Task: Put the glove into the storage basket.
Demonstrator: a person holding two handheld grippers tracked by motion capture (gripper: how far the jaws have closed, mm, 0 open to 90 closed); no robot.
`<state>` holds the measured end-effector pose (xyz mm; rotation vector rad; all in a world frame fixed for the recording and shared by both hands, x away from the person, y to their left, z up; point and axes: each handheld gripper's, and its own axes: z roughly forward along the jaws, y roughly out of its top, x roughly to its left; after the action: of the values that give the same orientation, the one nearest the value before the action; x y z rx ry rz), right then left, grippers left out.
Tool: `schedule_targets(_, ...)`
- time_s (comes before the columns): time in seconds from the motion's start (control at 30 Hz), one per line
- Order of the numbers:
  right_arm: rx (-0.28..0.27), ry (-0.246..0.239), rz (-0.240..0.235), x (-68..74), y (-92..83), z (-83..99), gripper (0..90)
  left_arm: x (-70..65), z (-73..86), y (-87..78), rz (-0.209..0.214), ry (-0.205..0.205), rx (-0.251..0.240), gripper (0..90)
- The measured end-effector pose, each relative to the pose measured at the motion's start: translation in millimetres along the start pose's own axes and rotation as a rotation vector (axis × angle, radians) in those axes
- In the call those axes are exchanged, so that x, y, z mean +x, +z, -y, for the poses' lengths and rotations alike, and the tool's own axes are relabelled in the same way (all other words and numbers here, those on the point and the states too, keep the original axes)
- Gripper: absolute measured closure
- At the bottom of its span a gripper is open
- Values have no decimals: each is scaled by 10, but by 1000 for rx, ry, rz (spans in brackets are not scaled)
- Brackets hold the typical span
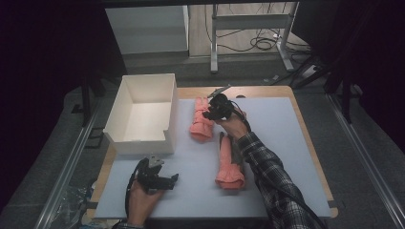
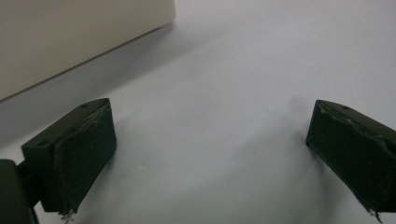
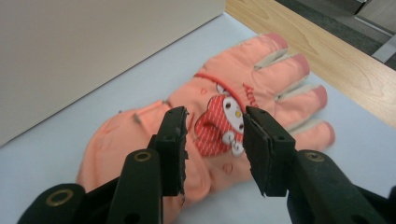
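Nearest, bottom left of the high view: left hand (image 1: 138,200) holding the left gripper (image 1: 168,180) low over the pale mat (image 1: 282,143), aimed toward the right. In the left gripper view its fingers (image 2: 79,154) are spread wide, nothing between them, bare mat below; box wall at the upper left.

Counts: two grippers, two orange gloves, one white box (image 1: 143,114), one desk (image 1: 305,119) with a wooden rim showing around the mat.

Near glove (image 1: 229,164) lies mid-mat, just right of centre. Long axis runs near-to-far; which end is the cuff I cannot tell, as the plaid sleeve (image 1: 277,186) lies along its right side and covers part of it.

Far glove (image 1: 202,119) lies just right of the box, apart from the near glove. Long axis also roughly near-to-far. In the right gripper view the glove (image 3: 224,135) lies flat, cartoon patch up, finger tips pointing toward the desk's wooden edge, cuff toward the camera.

Right gripper (image 1: 210,114) sits over the far glove. In its own view the fingers (image 3: 173,149) are partly spread, either side of the cartoon patch, close above the fabric; contact unclear, not pinching it.

Box stands open-topped at the desk's far left, near wall cut lower, inside empty. Beyond the desk: grey floor, metal table legs, cables.
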<state>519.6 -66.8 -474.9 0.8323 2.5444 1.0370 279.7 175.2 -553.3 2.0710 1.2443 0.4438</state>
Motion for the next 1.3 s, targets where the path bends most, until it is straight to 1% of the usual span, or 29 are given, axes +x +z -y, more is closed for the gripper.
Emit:
schedule_targets(0.03,0,0,0,0,0,0,584,0,0,0,1,0,0,17)
schedule_targets(0.1,14,4,1,-2,106,-9,555,0,0,0,1,0,0,18)
schedule_targets(0.13,31,9,12,-3,203,-6,552,0,0,0,0,0,-1,18)
schedule_targets(0.17,31,9,12,-3,203,-6,552,0,0,0,0,0,-1,18)
schedule_targets(0.2,50,14,16,-20,258,0,563,0,0,-1,0,0,-1,18)
schedule_targets(0.27,67,30,6,-36,299,8,586,0,0,-1,1,0,-1,18)
schedule_targets(0.37,101,45,4,-42,351,31,662,-1,0,0,0,0,-1,18)
schedule_targets(0.43,109,63,-5,-58,359,38,714,0,0,-2,0,2,1,18)
schedule_targets(0.47,112,72,-8,-66,355,39,769,3,0,-4,0,6,4,18)
schedule_targets(0.5,112,73,-9,-66,350,41,812,0,0,-1,0,2,1,18)
schedule_targets(0.57,116,62,-8,-52,339,39,873,-1,0,0,0,0,-1,18)
schedule_targets(0.63,116,41,10,-20,322,25,894,0,0,0,1,0,0,18)
schedule_targets(0.73,102,35,25,-2,272,-3,899,0,0,0,1,0,0,18)
schedule_targets(0.83,92,39,21,-10,212,-32,899,0,0,0,1,0,0,18)
schedule_targets(0.93,74,42,4,3,142,-67,900,0,0,0,1,0,0,18)
schedule_targets(1.1,51,18,-12,106,1,-161,900,1,-1,0,0,1,1,18)
schedule_targets(1.17,33,0,-21,173,-101,-215,899,0,0,0,1,0,0,18)
schedule_targets(1.2,33,0,-21,173,-101,-215,899,0,0,0,1,0,0,18)
schedule_targets(1.23,23,-7,-27,209,-183,-249,899,1,0,0,0,1,1,18)
schedule_targets(1.3,17,-11,-32,239,-257,-275,899,0,0,-1,0,1,1,18)
